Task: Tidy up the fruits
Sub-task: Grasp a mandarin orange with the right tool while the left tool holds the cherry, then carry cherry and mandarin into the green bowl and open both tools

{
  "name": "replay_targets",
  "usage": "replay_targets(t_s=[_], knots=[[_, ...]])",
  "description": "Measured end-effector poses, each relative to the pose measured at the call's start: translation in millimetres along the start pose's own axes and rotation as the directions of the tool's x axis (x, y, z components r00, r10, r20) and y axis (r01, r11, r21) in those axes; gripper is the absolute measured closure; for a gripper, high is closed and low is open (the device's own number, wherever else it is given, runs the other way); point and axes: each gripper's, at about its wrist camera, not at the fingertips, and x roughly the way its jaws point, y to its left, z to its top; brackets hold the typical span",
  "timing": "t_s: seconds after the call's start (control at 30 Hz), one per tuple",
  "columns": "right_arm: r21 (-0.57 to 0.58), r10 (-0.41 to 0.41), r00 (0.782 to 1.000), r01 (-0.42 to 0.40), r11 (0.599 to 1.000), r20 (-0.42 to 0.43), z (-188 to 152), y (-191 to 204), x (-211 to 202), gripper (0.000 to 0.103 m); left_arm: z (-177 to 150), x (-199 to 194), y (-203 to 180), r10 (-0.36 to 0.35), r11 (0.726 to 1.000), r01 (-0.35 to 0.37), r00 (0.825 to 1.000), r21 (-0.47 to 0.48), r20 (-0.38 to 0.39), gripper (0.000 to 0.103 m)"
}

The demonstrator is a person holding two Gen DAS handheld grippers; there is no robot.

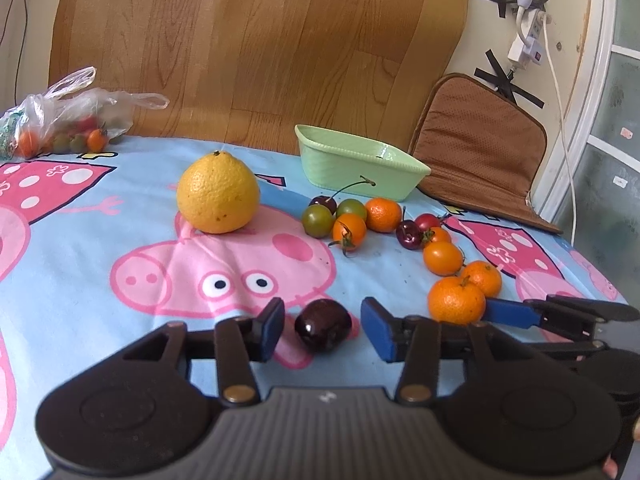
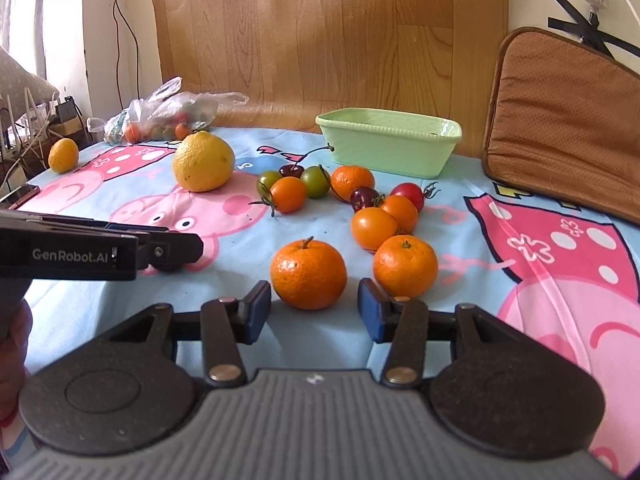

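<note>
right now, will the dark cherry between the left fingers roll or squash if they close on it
The dark cherry looks round and glossy, so it may slip or roll on the cloth. It is probably soft and stemless; gentle squeezing seems wise.

I'm seeing my left gripper (image 1: pixel 322 330) showing black arms, blue pads, brass pivot screws, ribbed grey body; right gripper (image 2: pixel 314 312) is looking identical. White "GenRobot.AI" lettering is showing on the left's side.
</note>
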Motion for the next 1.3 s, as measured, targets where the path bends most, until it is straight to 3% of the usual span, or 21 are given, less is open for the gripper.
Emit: replay_targets(t_s=[0.13, 0.33, 0.53, 0.6, 0.67, 0.7, 0.73, 0.87, 0.93, 1.03, 1.17, 1.3], knots=[[-0.02, 0.024, 1.0, -0.024, 1.0, -0.001, -1, 3, -2, 0.044, 0, -1, 2, -0.013, 1.0, 0.013, 1.0, -0.01, 0.004, 0.052], [-0.018, 0.058, 0.998, -0.057, 0.998, 0.001, -2, 0, -4, 0.043, -1, -3, -8, -0.02, 0.999, 0.019, 1.0, 0.051, 0.013, 0.042], [-0.013, 0.068, 0.998, -0.068, 0.998, -0.001, 0, -2, -2, 0.044, 0, 4, -7, -0.014, 0.999, 0.015, 1.0, 0.034, -0.025, 0.043], [-0.008, 0.077, 0.997, -0.077, 0.997, -0.004, 3, -3, 1, 0.044, -1, 2, -3, -0.004, 1.0, 0.004, 1.0, 0.012, -0.017, 0.05], [0.004, 0.091, 0.996, -0.091, 0.996, -0.01, 5, -6, 5, 0.045, -1, 1, 0, 0.015, 1.0, -0.015, 1.0, -0.013, -0.009, 0.069], [0.008, 0.095, 0.995, -0.095, 0.995, -0.012, 6, -6, 6, 0.048, -1, 2, 1, 0.02, 1.0, -0.02, 1.0, -0.021, -0.009, 0.072], [0.004, 0.092, 0.996, -0.092, 0.996, -0.009, 6, -6, 6, 0.06, 0, 2, 0, 0.022, 1.0, -0.022, 1.0, -0.019, -0.009, 0.073], [0.009, 0.137, 0.991, -0.137, 0.991, -0.003, 7, -9, 5, 0.06, 6, 6, -4, 0.023, 1.0, -0.024, 0.999, -0.01, -0.035, 0.073], [0.028, 0.179, 0.984, -0.179, 0.983, 0.018, 14, -14, 2, 0.06, 19, 11, -2, -0.041, 0.997, 0.038, 0.998, -0.062, -0.048, 0.073], [0.025, 0.22, 0.972, -0.222, 0.975, 0.077, 38, -27, -3, 0.06, 56, 24, -8, -0.079, 0.995, 0.078, 0.997, -0.058, -0.018, 0.073], [-0.015, 0.143, 0.977, -0.143, 0.99, 0.157, 82, -52, 11, 0.06, 123, 60, -18, -0.119, 0.991, 0.12, 0.993, -0.067, 0.024, 0.072], [0.02, 0.073, 0.984, -0.077, 0.997, 0.162, 118, -85, 58, 0.06, 168, 130, -25, -0.073, 0.997, 0.071, 0.997, -0.044, -0.036, 0.072]])
